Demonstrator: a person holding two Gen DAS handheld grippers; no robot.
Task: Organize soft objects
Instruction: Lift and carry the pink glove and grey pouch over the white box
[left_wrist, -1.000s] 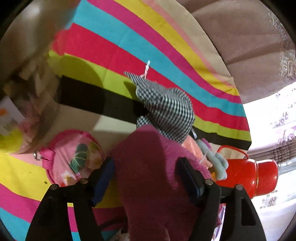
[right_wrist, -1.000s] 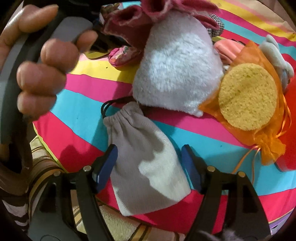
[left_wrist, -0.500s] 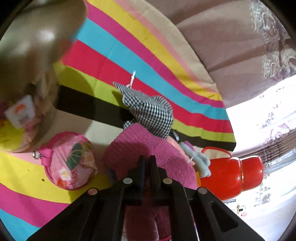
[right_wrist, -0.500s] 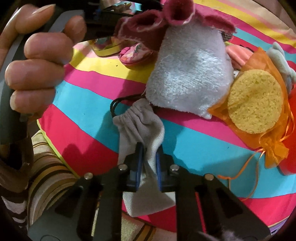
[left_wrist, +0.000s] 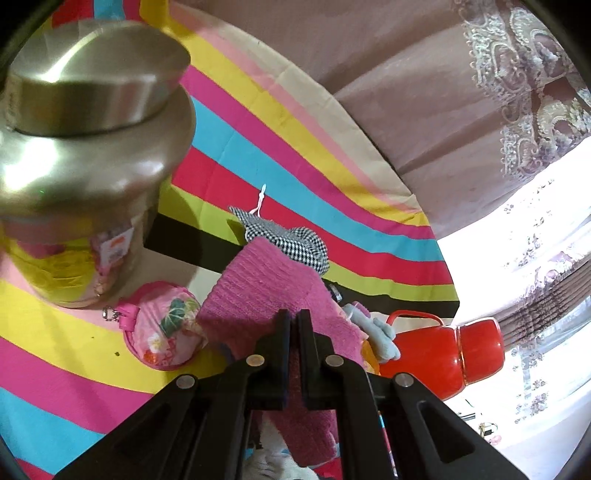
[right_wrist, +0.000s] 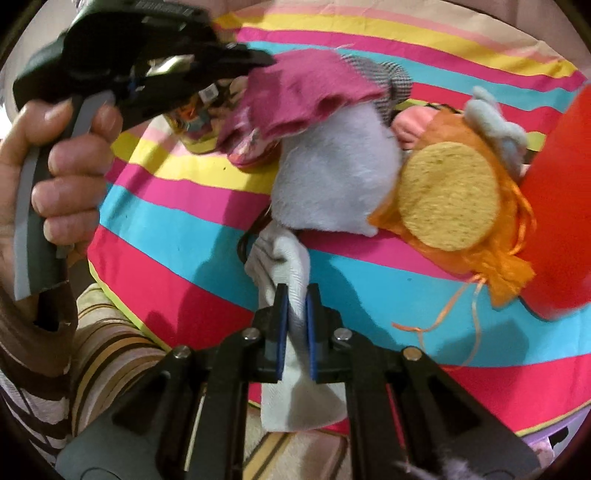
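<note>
On the left, the left gripper (left_wrist: 292, 319) has its jaws pinched tight on the pink knitted cloth (left_wrist: 266, 284), which drapes forward past the fingertips over the striped sheet (left_wrist: 236, 158), beside the round floral pouch (left_wrist: 162, 334). The person's hand (right_wrist: 62, 177) grips its handle, angled downward. On the right, the right gripper (right_wrist: 297, 295) is clamped on the grey drawstring bag (right_wrist: 284, 258), pointing steeply down, the bag bunched between its pads.
</note>
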